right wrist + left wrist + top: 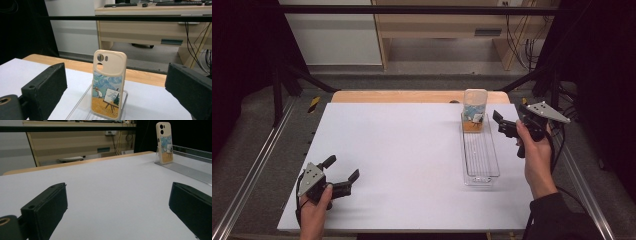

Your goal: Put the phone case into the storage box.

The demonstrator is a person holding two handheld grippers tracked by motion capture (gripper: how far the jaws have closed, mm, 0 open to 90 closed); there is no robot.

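We hold the right hand-held gripper (502, 124) above the far right part of the bench (402, 160), its jaws spread wide and gripping nothing. It points toward the phone case (474, 111), which stands upright at the far end of a clear plastic tray (481, 172). In the high view the right hand-held gripper sits just beside the phone case, on its right, apart from it and not touching.

From the right gripper view, the phone case (108, 85) appears between the two black jaws and farther off, with open space on either side. Its back faces us: a cream surround with camera cut-outs at the top, and below a printed picture of a figure painting at an easel in a yellow field under a blue sky. Its lower edge rests in the clear plastic tray (80, 110). It leans back a little.

We keep the left hand-held gripper (343, 174) low at the near left corner of the bench, well apart from the tray. Its jaws are also spread and grip nothing. The left gripper view shows bare white bench (112, 195) between them, with the phone case (164, 143) far off at the upper right.
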